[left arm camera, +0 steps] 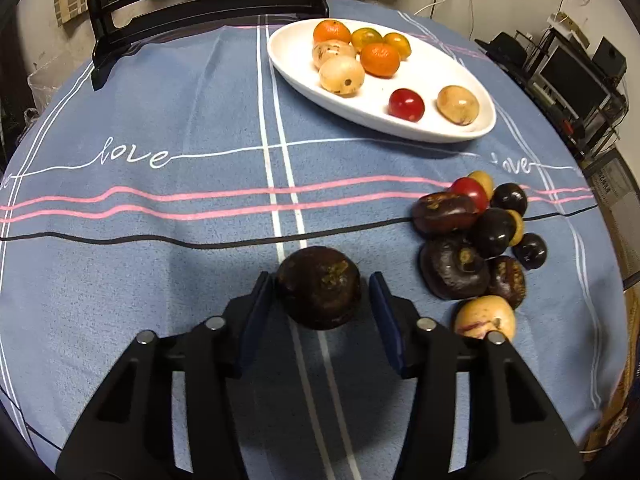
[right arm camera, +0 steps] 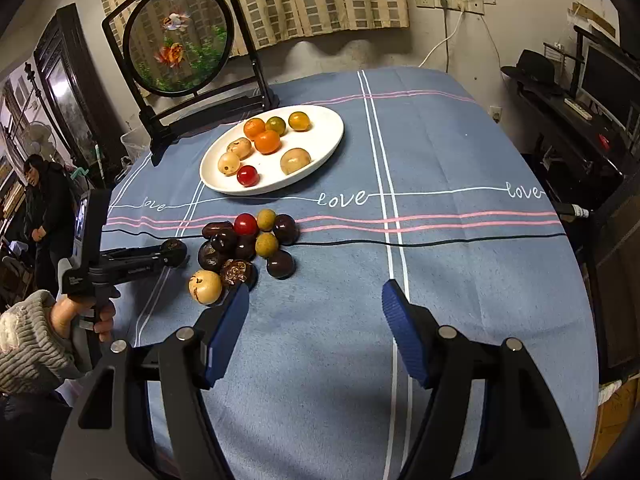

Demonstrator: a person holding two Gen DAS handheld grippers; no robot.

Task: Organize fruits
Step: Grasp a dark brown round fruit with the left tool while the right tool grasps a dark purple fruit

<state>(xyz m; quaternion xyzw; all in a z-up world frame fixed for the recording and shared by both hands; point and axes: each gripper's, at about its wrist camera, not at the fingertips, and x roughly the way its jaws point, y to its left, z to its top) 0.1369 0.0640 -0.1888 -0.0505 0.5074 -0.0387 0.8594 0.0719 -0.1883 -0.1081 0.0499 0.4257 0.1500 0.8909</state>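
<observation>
One dark fruit (left arm camera: 319,287) sits between the left gripper (left arm camera: 318,294) fingers, apparently clamped, above the desk (left arm camera: 160,280). Round and smooth, it could slip out before reaching the plate (left arm camera: 452,128). Right gripper (right arm camera: 314,308) fingers spread apart, empty.

The plate (right arm camera: 276,188) served as landmark. Bare cloth (right arm camera: 460,152) lay wide to its right, with nothing standing on it. Near of the plate a heap of fruit (right arm camera: 246,246) sat close, leaving only a narrow strip between. Behind the plate to the left a framed stand (right arm camera: 208,96) rose tall and closed that side. Left of the heap, the left gripper (right arm camera: 174,250) reached in, filling the approach there.
</observation>
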